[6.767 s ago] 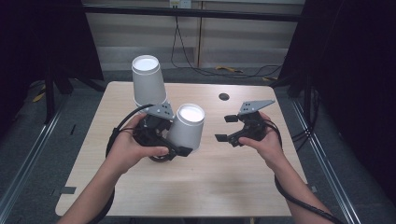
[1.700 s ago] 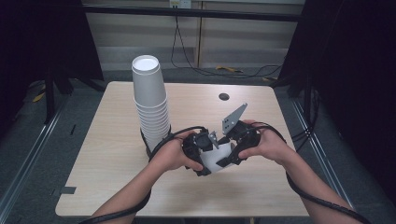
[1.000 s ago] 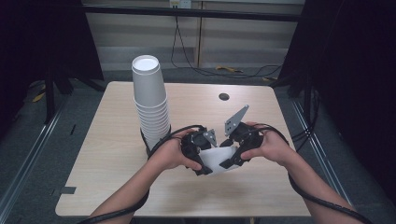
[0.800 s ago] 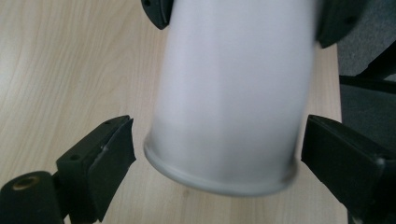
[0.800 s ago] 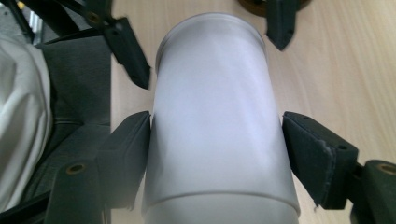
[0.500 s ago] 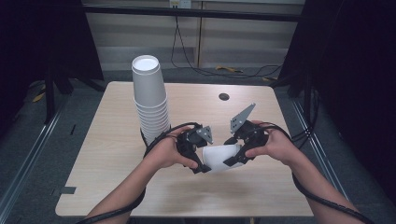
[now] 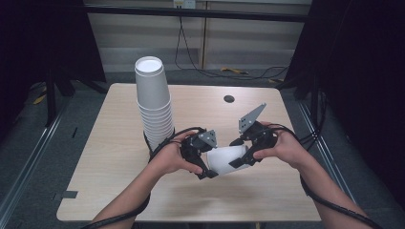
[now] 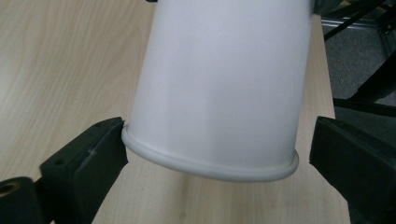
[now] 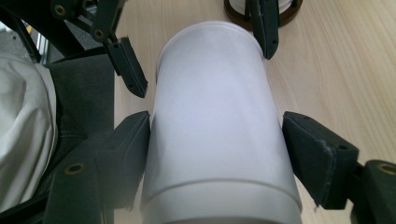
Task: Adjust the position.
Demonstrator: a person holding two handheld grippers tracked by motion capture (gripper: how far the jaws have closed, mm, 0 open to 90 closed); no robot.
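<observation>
A white paper cup [image 7: 228, 160] lies on its side just above the table, between my two grippers. My right gripper [image 7: 239, 153] is shut on the cup's body near its base; in the right gripper view both pads [image 9: 135, 140] press the cup [image 9: 215, 130]. My left gripper [image 7: 210, 160] stands open around the rim. In the left gripper view one jaw touches the rim of the cup [image 8: 219, 84] and the other stands a little clear of it. A tall stack of white cups [image 7: 155, 107] stands upright behind my left hand.
The wooden table [image 7: 119, 181] has a small dark hole [image 7: 229, 98] near its far edge. The stack sits in a dark ring base [image 9: 261, 7]. Cables trail from both grippers. Dark floor and metal rails surround the table.
The cup has swung from pointing down to lying level. The two grippers have drawn slightly apart, my right hand shifting a little to the right.
</observation>
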